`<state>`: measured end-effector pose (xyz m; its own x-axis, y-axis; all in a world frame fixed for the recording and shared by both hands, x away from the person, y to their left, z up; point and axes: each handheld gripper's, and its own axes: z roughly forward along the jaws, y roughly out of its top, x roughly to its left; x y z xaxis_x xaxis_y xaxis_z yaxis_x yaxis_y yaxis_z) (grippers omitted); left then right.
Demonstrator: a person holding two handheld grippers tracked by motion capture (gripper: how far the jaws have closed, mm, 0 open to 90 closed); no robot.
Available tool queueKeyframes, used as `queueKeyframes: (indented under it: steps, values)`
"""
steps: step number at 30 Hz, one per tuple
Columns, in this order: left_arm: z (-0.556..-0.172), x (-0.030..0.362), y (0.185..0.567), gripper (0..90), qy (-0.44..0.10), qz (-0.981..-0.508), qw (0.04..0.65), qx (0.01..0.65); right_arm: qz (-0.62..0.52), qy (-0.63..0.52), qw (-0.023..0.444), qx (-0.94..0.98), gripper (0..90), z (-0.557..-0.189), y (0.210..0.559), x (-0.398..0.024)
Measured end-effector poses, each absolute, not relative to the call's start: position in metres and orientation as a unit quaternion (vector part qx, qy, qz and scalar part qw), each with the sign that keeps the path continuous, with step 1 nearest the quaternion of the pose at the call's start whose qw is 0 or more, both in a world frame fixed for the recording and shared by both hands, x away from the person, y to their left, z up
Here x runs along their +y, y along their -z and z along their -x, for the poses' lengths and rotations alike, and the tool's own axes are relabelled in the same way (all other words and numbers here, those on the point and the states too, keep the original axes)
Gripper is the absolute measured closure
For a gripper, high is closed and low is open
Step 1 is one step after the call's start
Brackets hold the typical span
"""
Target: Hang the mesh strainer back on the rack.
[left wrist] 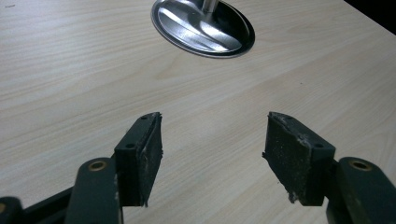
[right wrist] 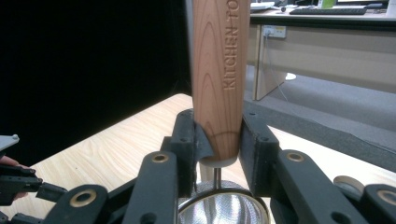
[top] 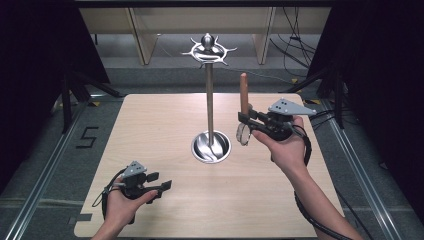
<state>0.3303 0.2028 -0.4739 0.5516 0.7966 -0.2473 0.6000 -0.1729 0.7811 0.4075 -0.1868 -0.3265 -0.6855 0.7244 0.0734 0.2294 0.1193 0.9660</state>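
Right gripper view: our right gripper [right wrist: 217, 154] clamps a strainer [right wrist: 219, 70] by its wooden handle; left gripper [left wrist: 212, 154] gapes wide. Swinging could clip the stand [top: 209, 95].

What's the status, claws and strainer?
Left claw open, low over the table, holding nothing. Right claw shut on the strainer's wooden handle, handle up, mesh down, held above the table. Utensil stand beside it, hooks bare.
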Motion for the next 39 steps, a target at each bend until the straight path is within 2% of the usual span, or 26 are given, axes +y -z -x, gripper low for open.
queueKeyframes:
  steps: [2, 4, 5, 6, 11, 16, 19, 20, 25, 27, 34, 39]
  values:
    - [-0.330, 0.203, 0.474, 35.9, -0.109, -0.758, 0.451, 0.459, -0.333, -0.575, 0.208, 0.718, 70.4, -0.407, 0.326, -0.186]
    - [-0.330, 0.203, 0.474, 35.8, -0.109, -0.759, 0.451, 0.457, -0.326, -0.576, 0.221, 0.716, 70.3, -0.408, 0.324, -0.185]
    - [-0.331, 0.203, 0.474, 35.8, -0.109, -0.757, 0.450, 0.460, -0.336, -0.578, 0.204, 0.715, 70.3, -0.407, 0.322, -0.182]
    - [-0.330, 0.202, 0.474, 35.8, -0.106, -0.753, 0.455, 0.462, -0.324, -0.577, 0.221, 0.716, 70.3, -0.409, 0.321, -0.182]
    - [-0.330, 0.202, 0.473, 35.9, -0.108, -0.751, 0.458, 0.463, -0.332, -0.578, 0.212, 0.715, 70.3, -0.408, 0.318, -0.180]
    - [-0.330, 0.202, 0.473, 35.8, -0.108, -0.751, 0.458, 0.463, -0.318, -0.581, 0.225, 0.714, 70.4, -0.411, 0.314, -0.178]
    - [-0.330, 0.202, 0.473, 35.9, -0.106, -0.750, 0.461, 0.463, -0.336, -0.580, 0.211, 0.711, 70.3, -0.408, 0.312, -0.176]
    - [-0.330, 0.202, 0.473, 35.9, -0.107, -0.751, 0.461, 0.461, -0.317, -0.581, 0.233, 0.712, 70.3, -0.411, 0.312, -0.177]
    - [-0.330, 0.203, 0.473, 35.9, -0.110, -0.753, 0.457, 0.461, -0.335, -0.583, 0.214, 0.709, 70.3, -0.409, 0.310, -0.175]
    - [-0.330, 0.203, 0.473, 35.9, -0.108, -0.751, 0.458, 0.464, -0.322, -0.585, 0.227, 0.709, 70.3, -0.411, 0.309, -0.176]
    - [-0.330, 0.203, 0.473, 35.9, -0.109, -0.752, 0.458, 0.462, -0.331, -0.586, 0.218, 0.707, 70.4, -0.410, 0.306, -0.173]
    - [-0.330, 0.203, 0.473, 35.9, -0.110, -0.753, 0.457, 0.461, -0.322, -0.587, 0.231, 0.706, 70.4, -0.413, 0.304, -0.170]
